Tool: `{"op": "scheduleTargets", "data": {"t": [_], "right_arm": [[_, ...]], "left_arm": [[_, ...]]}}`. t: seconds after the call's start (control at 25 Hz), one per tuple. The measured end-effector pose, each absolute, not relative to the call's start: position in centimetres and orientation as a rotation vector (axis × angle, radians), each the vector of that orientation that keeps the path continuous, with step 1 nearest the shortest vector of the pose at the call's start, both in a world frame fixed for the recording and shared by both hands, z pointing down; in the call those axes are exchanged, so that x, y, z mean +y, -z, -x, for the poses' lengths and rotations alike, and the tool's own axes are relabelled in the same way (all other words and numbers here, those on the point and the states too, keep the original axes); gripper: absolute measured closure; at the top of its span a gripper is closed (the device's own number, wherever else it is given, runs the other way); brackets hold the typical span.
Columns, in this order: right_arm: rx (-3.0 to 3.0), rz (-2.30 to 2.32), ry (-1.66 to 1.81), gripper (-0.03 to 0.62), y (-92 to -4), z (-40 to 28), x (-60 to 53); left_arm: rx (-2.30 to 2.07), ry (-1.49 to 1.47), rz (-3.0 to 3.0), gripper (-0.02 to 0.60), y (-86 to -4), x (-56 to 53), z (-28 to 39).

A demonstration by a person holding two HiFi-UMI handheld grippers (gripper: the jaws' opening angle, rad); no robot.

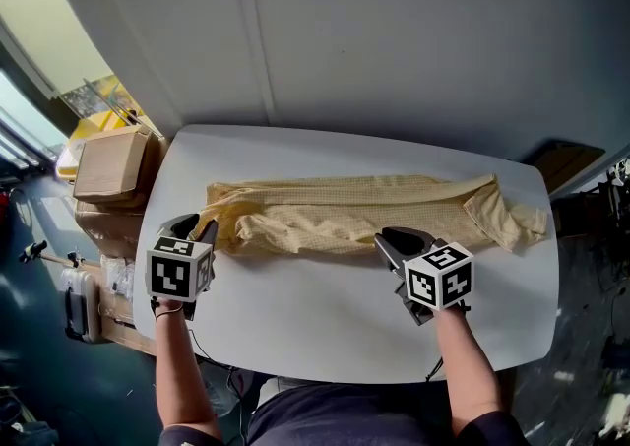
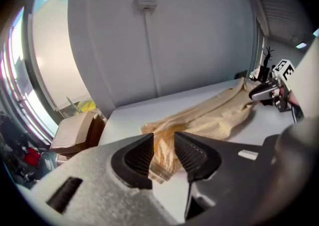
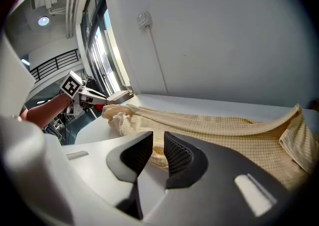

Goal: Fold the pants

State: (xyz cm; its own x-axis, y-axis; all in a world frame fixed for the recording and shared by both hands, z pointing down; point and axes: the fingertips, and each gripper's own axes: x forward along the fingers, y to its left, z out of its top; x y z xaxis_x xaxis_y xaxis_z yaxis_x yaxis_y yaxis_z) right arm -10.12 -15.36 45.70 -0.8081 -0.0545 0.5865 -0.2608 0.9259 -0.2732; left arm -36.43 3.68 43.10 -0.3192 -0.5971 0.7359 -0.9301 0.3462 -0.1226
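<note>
Closest of all were the person's left arm (image 1: 179, 375) and right arm (image 1: 471, 375), each reaching over the near side of a white table (image 1: 325, 331) with a tool in the hand. The left gripper (image 1: 203, 230) was at the left end of the pants (image 1: 345, 213). Its jaws stood about half way apart, and a bunched bit of the yellow cloth filled the gap between them, so it was pinching the pants there. The right gripper (image 1: 389, 239) was at the near edge of the pants, a bit right of the middle. Its jaws were close together with only a thin gap, and nothing was squeezed in it; the cloth lay just past the tips. The pants lay in a long narrow strip from left to right across the middle of the table, scrunched up at the left end. A cardboard box (image 1: 110, 166) sat off the table's left side, well apart from the pants. A grey wall (image 1: 413, 40) stood behind the table, with a small white box (image 2: 146, 0) high on it.
</note>
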Motion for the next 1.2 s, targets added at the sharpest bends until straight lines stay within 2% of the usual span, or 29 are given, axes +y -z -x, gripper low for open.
{"op": "scheduleTargets", "data": {"t": [0.16, 0.28, 0.36, 0.4, 0.44, 0.48, 0.52, 0.56, 0.72, 0.84, 0.92, 1.04, 1.08, 1.2], "right_arm": [[-2.476, -0.206, -0.475, 0.526, -46.1, 10.3, -15.2], [-2.469, -0.187, -0.469, 0.531, -46.4, 10.7, -14.9], [-2.461, -0.176, -0.462, 0.533, -46.4, 11.0, -14.8], [-2.458, -0.172, -0.460, 0.534, -46.4, 11.2, -14.7], [-2.457, -0.170, -0.459, 0.536, -46.3, 11.2, -14.6], [-2.457, -0.169, -0.459, 0.539, -46.2, 11.3, -14.6], [-2.457, -0.170, -0.459, 0.542, -46.2, 11.2, -14.7], [-2.457, -0.173, -0.460, 0.545, -46.2, 11.2, -14.7], [-2.446, -0.196, -0.463, 0.554, -46.4, 10.6, -15.1], [-2.438, -0.214, -0.469, 0.556, -46.6, 10.2, -15.1], [-2.436, -0.222, -0.474, 0.549, -46.6, 10.0, -15.1], [-2.424, -0.234, -0.481, 0.542, -46.9, 9.3, -15.2], [-2.420, -0.241, -0.482, 0.541, -47.1, 9.1, -15.4], [-2.420, -0.275, -0.497, 0.540, -47.2, 8.8, -16.3]], "left_arm": [[-2.047, -0.740, -1.215, 0.403, -45.4, 6.9, 37.5], [-1.975, -0.537, -1.214, 0.290, -47.3, 6.9, 38.2], [-1.933, -0.510, -1.202, 0.268, -48.3, 6.4, 38.6], [-1.915, -0.546, -1.189, 0.272, -48.8, 6.3, 38.8], [-1.898, -0.597, -1.179, 0.319, -49.2, 6.3, 38.9], [-1.888, -0.651, -1.178, 0.422, -49.3, 6.2, 39.0], [-1.892, -0.704, -1.186, 0.496, -49.1, 5.9, 39.2], [-1.907, -0.753, -1.206, 0.538, -48.6, 5.4, 39.4], [-2.018, -0.882, -1.300, 0.543, -45.0, 2.5, 40.9], [-2.037, -0.917, -1.284, 0.538, -45.5, 1.1, 43.1], [-1.985, -0.944, -1.222, 0.495, -48.2, 1.1, 44.5], [-1.929, -1.022, -1.136, 0.346, -50.9, 2.5, 45.2], [-1.943, -1.020, -1.121, 0.317, -50.9, 2.9, 45.5], [-2.025, -0.797, -1.162, 0.314, -49.5, 2.8, 46.0]]}}
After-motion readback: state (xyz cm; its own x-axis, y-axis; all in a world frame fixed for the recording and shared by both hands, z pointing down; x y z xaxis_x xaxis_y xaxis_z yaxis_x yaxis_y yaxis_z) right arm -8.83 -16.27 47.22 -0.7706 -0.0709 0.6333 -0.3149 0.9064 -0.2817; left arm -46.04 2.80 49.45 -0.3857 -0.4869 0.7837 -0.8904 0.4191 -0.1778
